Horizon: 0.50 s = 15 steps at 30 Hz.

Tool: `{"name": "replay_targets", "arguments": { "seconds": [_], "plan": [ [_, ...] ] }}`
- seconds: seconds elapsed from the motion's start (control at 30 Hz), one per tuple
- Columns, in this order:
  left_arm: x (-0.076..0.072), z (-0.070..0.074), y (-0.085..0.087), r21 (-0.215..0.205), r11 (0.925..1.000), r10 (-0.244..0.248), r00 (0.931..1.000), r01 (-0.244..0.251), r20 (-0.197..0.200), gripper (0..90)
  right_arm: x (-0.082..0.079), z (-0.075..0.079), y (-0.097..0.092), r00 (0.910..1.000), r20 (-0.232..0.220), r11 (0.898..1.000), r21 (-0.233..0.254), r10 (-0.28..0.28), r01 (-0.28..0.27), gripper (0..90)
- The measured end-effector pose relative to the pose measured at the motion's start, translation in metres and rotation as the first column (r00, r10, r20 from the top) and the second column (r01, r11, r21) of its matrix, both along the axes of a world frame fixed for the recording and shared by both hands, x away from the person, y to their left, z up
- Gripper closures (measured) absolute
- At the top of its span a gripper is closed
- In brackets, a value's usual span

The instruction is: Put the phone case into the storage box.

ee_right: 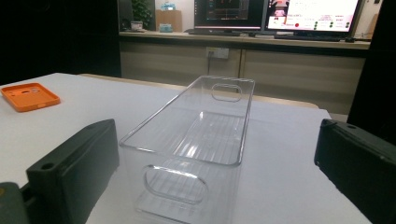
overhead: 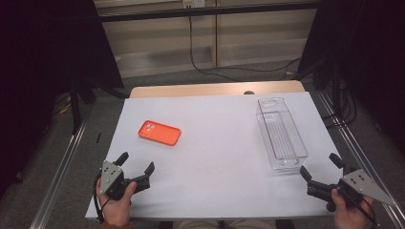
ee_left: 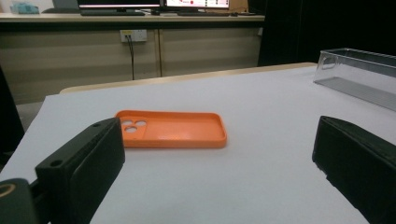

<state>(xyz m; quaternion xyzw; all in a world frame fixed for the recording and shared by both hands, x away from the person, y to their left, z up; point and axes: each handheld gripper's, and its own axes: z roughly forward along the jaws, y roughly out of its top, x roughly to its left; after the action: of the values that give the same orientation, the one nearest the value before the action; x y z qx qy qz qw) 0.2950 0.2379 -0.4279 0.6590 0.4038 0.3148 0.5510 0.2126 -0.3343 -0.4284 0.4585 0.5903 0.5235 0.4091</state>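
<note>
Lying flat, the light, bendy orange phone case (overhead: 159,132) looks best pinched by its thin rim; both left gripper (overhead: 135,168) and right gripper (overhead: 319,171) stand wide apart, empty.

A black cable (overhead: 191,47) is seen on the floor at twelve o'clock of the white table (overhead: 215,167). Bright screens (ee_right: 322,14) are set on a long counter (ee_right: 243,41).

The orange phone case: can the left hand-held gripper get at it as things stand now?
Probably yes. The left hand-held gripper is open and empty, and it faces the orange phone case, which lies flat and alone on the white table. Nothing stands between them.
</note>
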Motion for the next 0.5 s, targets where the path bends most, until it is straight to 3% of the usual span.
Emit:
{"name": "replay_targets", "arguments": {
  "seconds": [0.5],
  "plan": [
    [0.0066,0.0037,-0.0048,-0.011,0.999,-0.043,0.9987,0.043,-0.025,2.3,0.002,-0.0015,-0.0008,0.9996,-0.01,0.999,0.026,0.026,-0.026,0.0]
  ]
}}
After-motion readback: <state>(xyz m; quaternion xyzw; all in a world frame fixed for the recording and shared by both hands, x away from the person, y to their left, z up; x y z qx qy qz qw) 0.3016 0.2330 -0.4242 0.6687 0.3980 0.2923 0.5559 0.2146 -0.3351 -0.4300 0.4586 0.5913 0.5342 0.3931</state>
